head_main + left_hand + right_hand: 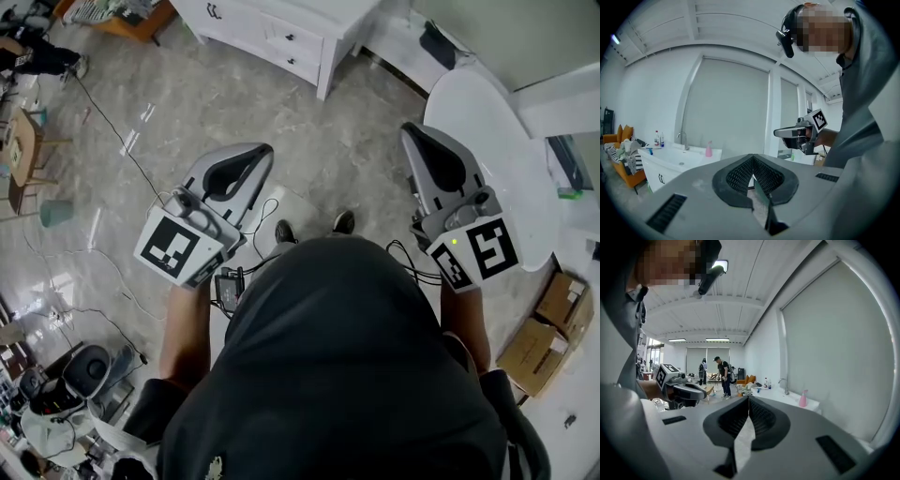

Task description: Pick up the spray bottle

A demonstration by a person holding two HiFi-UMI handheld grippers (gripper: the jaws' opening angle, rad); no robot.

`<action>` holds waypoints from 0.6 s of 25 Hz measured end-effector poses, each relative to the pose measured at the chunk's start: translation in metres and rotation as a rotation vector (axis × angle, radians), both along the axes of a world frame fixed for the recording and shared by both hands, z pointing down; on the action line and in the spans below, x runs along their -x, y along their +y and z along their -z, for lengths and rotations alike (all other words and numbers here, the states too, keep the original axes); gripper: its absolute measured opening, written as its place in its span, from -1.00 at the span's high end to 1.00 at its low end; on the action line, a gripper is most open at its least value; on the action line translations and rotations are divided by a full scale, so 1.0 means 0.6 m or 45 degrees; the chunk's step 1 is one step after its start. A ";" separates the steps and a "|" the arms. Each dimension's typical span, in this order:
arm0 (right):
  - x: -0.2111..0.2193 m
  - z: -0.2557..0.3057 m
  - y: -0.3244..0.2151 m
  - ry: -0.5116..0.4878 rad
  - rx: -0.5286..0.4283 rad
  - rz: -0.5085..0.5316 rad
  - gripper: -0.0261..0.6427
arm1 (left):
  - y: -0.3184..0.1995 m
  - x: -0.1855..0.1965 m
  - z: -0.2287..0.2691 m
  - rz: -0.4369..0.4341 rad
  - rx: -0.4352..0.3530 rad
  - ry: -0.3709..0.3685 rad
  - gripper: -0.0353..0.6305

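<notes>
The spray bottle (708, 149) is small and pink. It stands far off on a white sink counter (670, 159), to the right of the faucet (683, 139). The right gripper view shows the bottle (803, 399) at the counter's near end. I cannot see it in the head view. My left gripper (265, 150) and right gripper (408, 129) are held out level over the floor, well short of the counter. In both gripper views the left gripper (753, 155) and the right gripper (748, 397) have their jaws closed tip to tip, with nothing between them.
A white cabinet with drawers (281, 37) stands ahead and a round white table (487, 131) to the right. Cardboard boxes (548, 323) sit at the lower right. Cables (122, 141) trail over the marble floor. Two people (723, 376) stand far back by an orange sofa (749, 379).
</notes>
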State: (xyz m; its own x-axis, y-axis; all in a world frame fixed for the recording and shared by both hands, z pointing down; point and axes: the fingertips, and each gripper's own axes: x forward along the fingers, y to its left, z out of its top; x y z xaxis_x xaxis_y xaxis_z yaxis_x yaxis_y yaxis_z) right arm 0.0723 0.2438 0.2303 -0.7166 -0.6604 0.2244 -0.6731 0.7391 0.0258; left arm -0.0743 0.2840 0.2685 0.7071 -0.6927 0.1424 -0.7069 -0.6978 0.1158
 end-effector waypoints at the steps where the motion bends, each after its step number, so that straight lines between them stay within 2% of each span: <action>1: -0.008 -0.001 -0.009 -0.006 0.001 0.005 0.90 | -0.007 -0.011 0.001 0.000 0.001 -0.007 0.88; 15: -0.164 -0.024 -0.072 -0.085 0.032 0.012 0.90 | -0.061 -0.170 0.009 0.004 0.017 -0.090 0.88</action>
